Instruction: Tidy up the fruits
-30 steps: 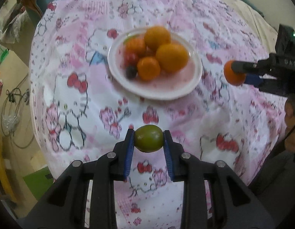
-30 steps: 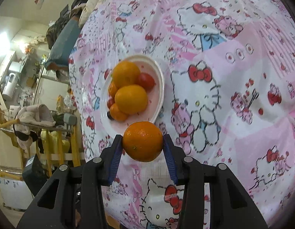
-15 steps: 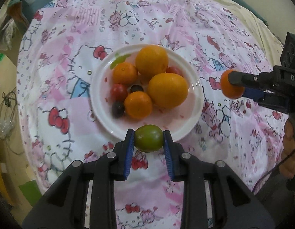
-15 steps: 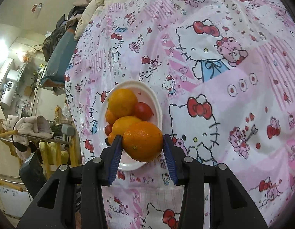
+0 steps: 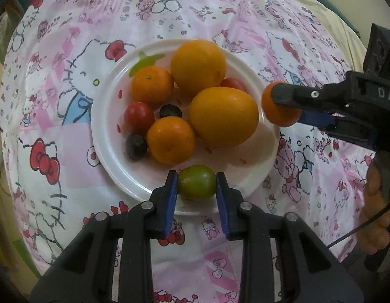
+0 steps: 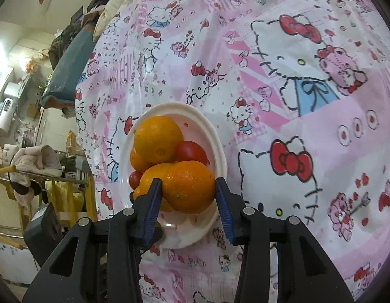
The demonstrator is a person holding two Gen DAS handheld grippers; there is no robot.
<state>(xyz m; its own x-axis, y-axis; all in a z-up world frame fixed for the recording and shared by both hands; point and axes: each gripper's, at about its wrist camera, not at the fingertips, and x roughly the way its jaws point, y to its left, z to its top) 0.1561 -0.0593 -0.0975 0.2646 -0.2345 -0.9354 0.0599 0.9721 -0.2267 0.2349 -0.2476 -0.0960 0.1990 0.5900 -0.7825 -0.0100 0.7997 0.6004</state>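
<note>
Left wrist view: a round white plate [image 5: 106, 136] on a pink cartoon-print cloth [image 5: 68, 50] is shown already loaded with two large oranges, two small tangerines, red tomatoes and dark grapes, so most of the sorting is judged done, with two fruits left to be set down. The left tongs [image 5: 197, 189] are clamped narrowly on a small green round fruit [image 5: 197, 182] held over the plate's near rim, while the right tongs [image 6: 187, 189] are clamped, somewhat wider, on a round orange tangerine [image 6: 188, 186] held above the plate's edge.
</note>
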